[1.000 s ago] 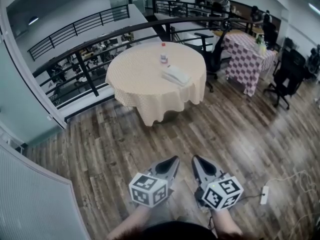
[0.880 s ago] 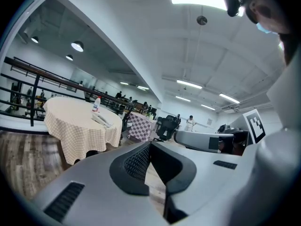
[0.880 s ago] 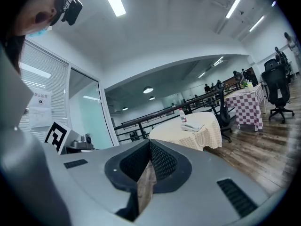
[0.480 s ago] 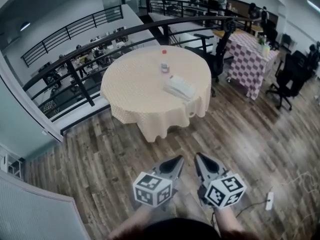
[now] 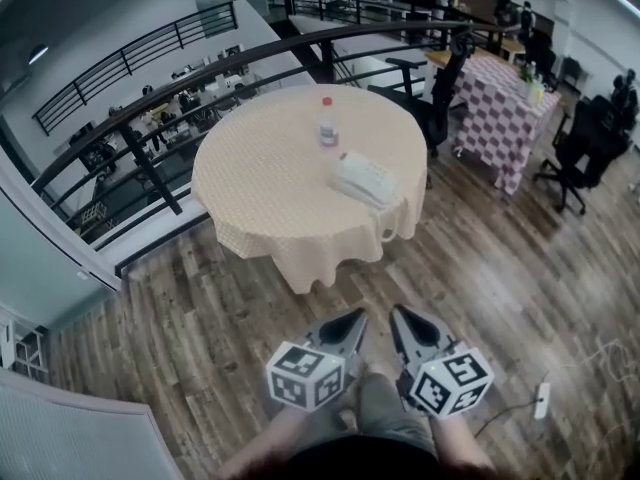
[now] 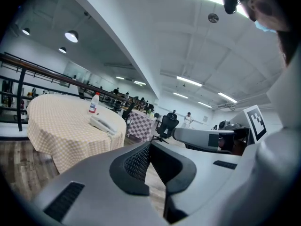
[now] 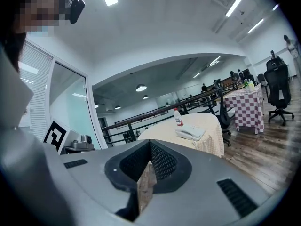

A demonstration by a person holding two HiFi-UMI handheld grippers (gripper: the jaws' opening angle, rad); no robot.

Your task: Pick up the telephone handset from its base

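Note:
A white telephone [image 5: 362, 180] with its handset on the base lies near the right edge of a round table with a beige checked cloth [image 5: 270, 183]. The telephone [image 6: 104, 124] [image 7: 190, 133] shows small and far ahead in both gripper views. My left gripper [image 5: 353, 317] [image 6: 150, 143] and right gripper [image 5: 398, 314] [image 7: 150, 142] hover side by side over the wooden floor, well short of the table. Both point toward it, shut, with nothing between their pads.
A small bottle with a red cap [image 5: 327, 125] stands behind the telephone. A black curved railing [image 5: 150, 103] runs behind the table. To the right are a checkered-cloth table [image 5: 505, 103] and black office chairs [image 5: 575, 153]. A power strip [image 5: 541, 400] lies on the floor.
The table and telephone have come closer and lower in the head view as both grippers moved forward together toward them. The jaws stayed shut.

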